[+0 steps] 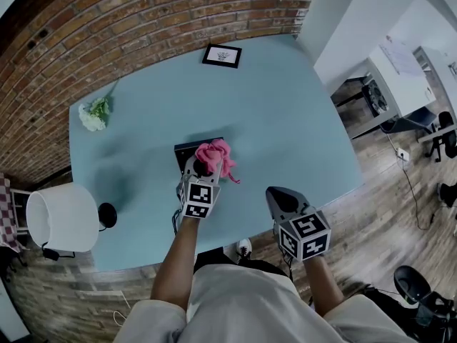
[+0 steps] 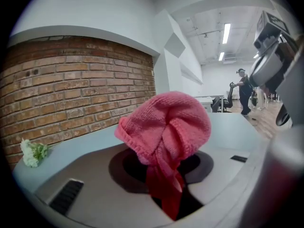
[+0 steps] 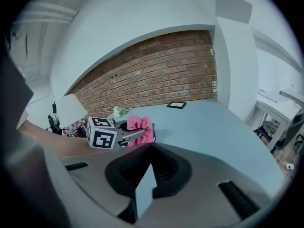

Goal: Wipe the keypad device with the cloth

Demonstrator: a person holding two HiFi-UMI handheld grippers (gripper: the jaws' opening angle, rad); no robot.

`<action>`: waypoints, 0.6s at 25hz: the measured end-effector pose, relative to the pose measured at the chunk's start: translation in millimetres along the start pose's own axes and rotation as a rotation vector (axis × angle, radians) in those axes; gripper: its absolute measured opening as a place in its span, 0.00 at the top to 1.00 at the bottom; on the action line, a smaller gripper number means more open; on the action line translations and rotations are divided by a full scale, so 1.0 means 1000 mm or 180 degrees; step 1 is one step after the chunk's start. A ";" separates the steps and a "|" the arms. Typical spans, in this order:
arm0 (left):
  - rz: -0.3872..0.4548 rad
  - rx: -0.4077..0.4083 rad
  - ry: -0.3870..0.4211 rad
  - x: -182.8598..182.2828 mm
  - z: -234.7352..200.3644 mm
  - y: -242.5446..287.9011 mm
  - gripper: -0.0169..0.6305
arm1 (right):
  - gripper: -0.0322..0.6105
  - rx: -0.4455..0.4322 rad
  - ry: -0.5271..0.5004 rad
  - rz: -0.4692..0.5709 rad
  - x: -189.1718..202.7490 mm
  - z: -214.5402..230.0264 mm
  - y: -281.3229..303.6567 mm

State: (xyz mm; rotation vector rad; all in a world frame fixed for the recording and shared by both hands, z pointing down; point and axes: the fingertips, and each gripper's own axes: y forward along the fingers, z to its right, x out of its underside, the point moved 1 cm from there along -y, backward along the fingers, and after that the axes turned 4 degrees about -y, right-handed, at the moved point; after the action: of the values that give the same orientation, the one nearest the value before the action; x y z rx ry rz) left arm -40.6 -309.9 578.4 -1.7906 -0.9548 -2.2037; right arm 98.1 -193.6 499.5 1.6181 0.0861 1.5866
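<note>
Nearest the head camera were the person's two forearms, each reaching to a gripper above the near side of the pale blue table point(image 1: 300, 120). The left gripper point(image 1: 203, 168) had its jaws clamped on a pink cloth point(image 1: 216, 156). In the left gripper view a lower fold of the cloth was pinched between them, and the rest bunched above in a rounded lump. That bunch hung over the right part of the keypad device point(image 1: 186, 149), a dark flat rectangle lying on the table a little left of its middle. Whether the cloth pressed on the device could not be told. The right gripper point(image 1: 279, 199) hovered to the right of the device and apart from it, jaws together with nothing between them. A white flower point(image 1: 94, 114) lay by the table's left edge, and a small black-framed picture point(image 1: 221, 55) lay near the far edge. A lamp point(image 1: 63, 216) with a white shade stood at the near left corner. Beyond the table's far left side ran a brick wall point(image 1: 107, 27).
</note>
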 end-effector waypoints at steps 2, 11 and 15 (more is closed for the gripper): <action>-0.0049 0.0018 0.0003 0.008 0.003 -0.002 0.71 | 0.95 -0.0007 -0.0005 0.0004 0.000 -0.001 0.000; -0.0250 0.0113 0.0046 0.035 0.021 -0.008 0.71 | 0.95 -0.0006 -0.0014 0.0007 0.000 -0.003 -0.001; -0.0354 0.0204 0.0113 0.050 0.032 -0.009 0.71 | 0.95 -0.0014 -0.0012 0.0007 0.000 -0.005 -0.001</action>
State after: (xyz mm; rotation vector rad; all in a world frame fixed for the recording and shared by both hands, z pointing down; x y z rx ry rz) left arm -32.5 -271.7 623.5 -1.7042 -1.1298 -2.2339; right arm 94.4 -190.0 498.1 1.6182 0.0787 1.5844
